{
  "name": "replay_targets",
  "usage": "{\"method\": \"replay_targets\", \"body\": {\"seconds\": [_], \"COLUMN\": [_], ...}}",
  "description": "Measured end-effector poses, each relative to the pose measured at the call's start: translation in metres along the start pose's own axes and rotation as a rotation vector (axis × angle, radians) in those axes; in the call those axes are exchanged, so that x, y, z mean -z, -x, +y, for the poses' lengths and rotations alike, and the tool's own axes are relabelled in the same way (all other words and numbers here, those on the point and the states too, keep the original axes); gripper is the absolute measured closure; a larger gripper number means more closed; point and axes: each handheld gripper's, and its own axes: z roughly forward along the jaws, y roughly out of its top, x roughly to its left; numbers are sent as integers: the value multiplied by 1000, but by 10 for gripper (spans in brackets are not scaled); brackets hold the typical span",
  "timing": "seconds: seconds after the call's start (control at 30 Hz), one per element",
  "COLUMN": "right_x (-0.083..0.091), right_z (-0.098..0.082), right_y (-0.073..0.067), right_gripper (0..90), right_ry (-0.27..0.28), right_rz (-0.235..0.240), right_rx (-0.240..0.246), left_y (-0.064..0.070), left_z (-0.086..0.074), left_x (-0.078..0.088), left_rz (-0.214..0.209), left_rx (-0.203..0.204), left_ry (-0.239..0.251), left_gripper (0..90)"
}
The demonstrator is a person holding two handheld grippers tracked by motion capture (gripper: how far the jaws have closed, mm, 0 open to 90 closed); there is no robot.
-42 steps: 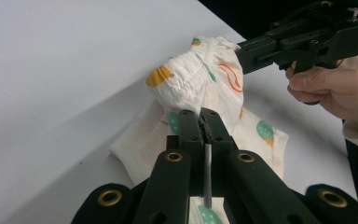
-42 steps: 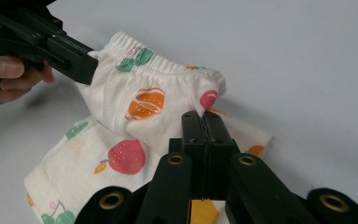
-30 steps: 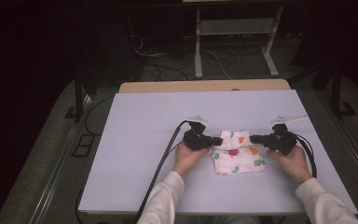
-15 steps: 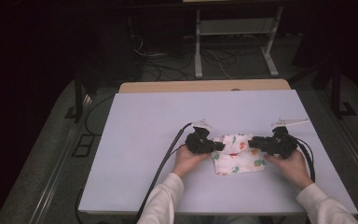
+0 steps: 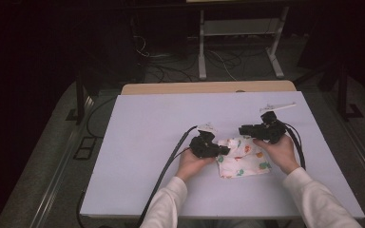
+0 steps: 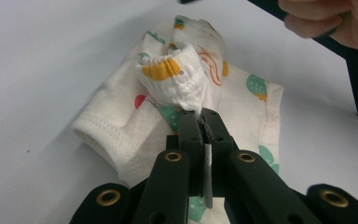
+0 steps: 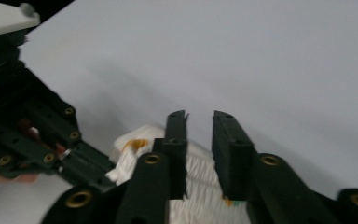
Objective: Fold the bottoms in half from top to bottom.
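- Garment (image 5: 241, 159): small, white with coloured prints, lying crumpled on the bench (image 5: 147, 142), near my edge, between my two hands.
- My left hand-held gripper (image 5: 221, 150) has its jaws pinched tight on a bunched, elastic-ribbed fold of the garment (image 6: 177, 77), which stands up just past the tips.
- My right hand-held gripper (image 5: 243, 130) sits above the cloth's far right corner, apart from the left one.
- Its jaws (image 7: 199, 119) have just been closing; a narrow gap remains, nothing between them, with the garment (image 7: 200, 168) lying below.
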Motion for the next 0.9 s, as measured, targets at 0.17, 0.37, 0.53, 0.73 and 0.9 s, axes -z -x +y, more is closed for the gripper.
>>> {"method": "replay_targets", "body": {"seconds": [0.17,0.37,0.53,0.73,0.9], "right_x": [-19,-39,-49,-51,-46], "right_z": [13,14,9,7,6], "right_y": [3,11,15,15,9], "right_gripper": [881,885,884,885,885], "right_ry": [-77,-155,-209,-237,-259], "right_rz": [-14,-16,-10,19,36], "right_rx": [9,-23,-44,-54,-48], "left_y": [1,1,2,3,8], "left_z": [0,-1,-1,-3,-6], "left_x": [0,-1,-1,-4,-2], "left_rz": [-4,-4,0,0,17], "left_rx": [-6,-15,-19,-23,-37], "left_ry": [-8,-13,-20,-53,-52], "left_gripper": [881,881,876,830,719]}}
